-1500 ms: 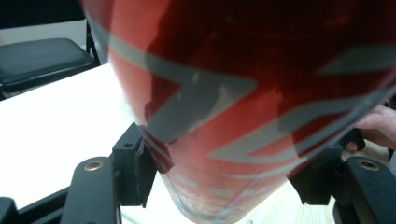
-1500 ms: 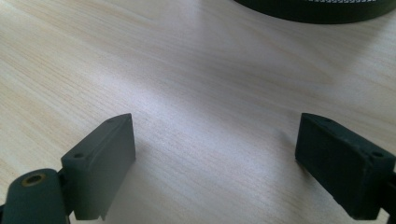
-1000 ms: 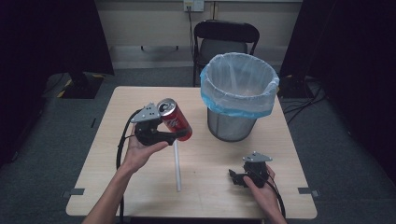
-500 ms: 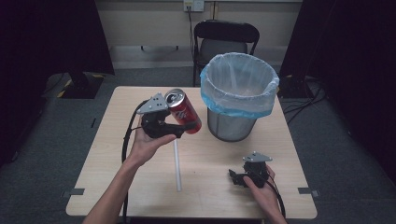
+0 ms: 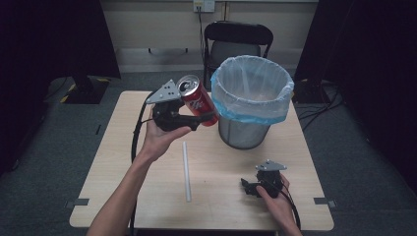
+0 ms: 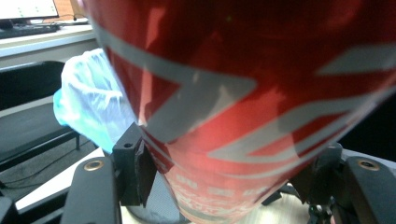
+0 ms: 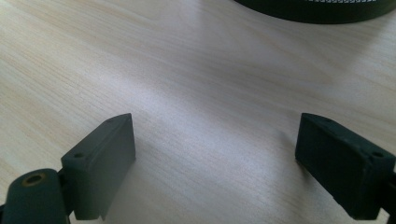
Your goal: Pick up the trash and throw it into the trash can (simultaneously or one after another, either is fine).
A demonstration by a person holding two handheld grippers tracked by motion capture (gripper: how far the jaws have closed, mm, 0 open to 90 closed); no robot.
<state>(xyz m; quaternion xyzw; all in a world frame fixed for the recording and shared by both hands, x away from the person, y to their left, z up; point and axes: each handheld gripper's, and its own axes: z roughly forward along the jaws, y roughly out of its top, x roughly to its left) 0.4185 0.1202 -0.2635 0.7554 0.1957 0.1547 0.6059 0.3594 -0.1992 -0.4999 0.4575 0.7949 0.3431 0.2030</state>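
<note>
A red soda can [image 5: 196, 101] with silver lettering is held tilted in the air, its top toward the camera, just left of the bin's rim. My left gripper [image 5: 199, 117] is shut on the red soda can [image 6: 243, 93], whose side presses against both black pads [image 6: 137, 170]. The metal mesh bin [image 5: 246, 130] with a pale blue bag liner [image 5: 253, 86] stands at the table's far right. Near the table's front right, my right gripper [image 5: 246, 187] rests low over the wood, jaws open with bare tabletop [image 7: 205, 107] between its pads [image 7: 109, 158].
A white straw-like tube [image 5: 186, 169] lies on the wooden table [image 5: 113, 162] at its middle, running front to back. A black folding chair [image 5: 238, 42] stands behind the bin. The bin's dark base [image 7: 317, 9] lies ahead of the right gripper.
My left gripper has lifted the can and carried it rightward toward the bin's rim. The right gripper has stayed where it was.
</note>
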